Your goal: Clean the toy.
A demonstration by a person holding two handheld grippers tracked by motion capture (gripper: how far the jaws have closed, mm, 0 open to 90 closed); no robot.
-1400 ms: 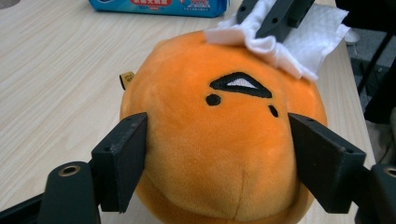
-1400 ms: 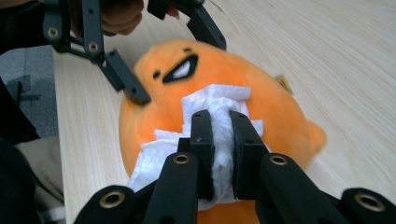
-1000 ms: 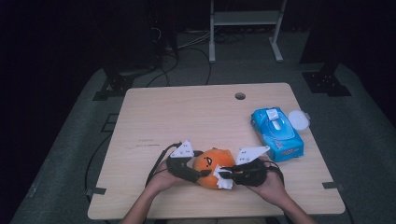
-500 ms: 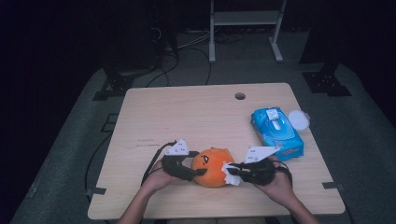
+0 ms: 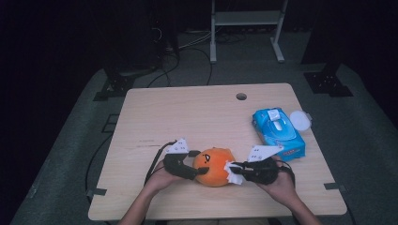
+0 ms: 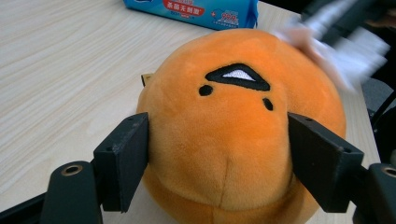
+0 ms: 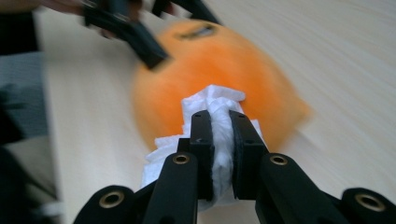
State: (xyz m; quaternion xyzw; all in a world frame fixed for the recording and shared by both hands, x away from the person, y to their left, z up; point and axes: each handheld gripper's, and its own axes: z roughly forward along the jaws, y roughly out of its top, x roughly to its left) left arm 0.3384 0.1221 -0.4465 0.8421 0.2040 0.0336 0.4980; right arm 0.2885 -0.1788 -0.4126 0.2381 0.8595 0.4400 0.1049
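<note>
Table (image 5: 187, 112) of pale wood, blue wipes pack (image 5: 277, 132) at right | orange plush toy (image 5: 215, 166) near front edge, left gripper (image 6: 219, 154) pinching its sides, jaws just re-spreading slightly | right gripper (image 7: 219, 140) clamped on white wipe (image 7: 212, 105), touching toy | risk: toy rolling loose under rubbing | wipe contact blurred.

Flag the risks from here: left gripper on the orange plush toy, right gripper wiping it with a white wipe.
1. The left gripper holds the round orange plush toy by its soft sides, and its jaws have just been opening; a wiping push could roll the toy loose.
2. The right gripper pinches the crumpled white wipe by a narrow fold, so dragging across fuzzy fabric might tug it out.
3. The blue wipes pack lies near the right hand; a wide stroke may knock it.
</note>
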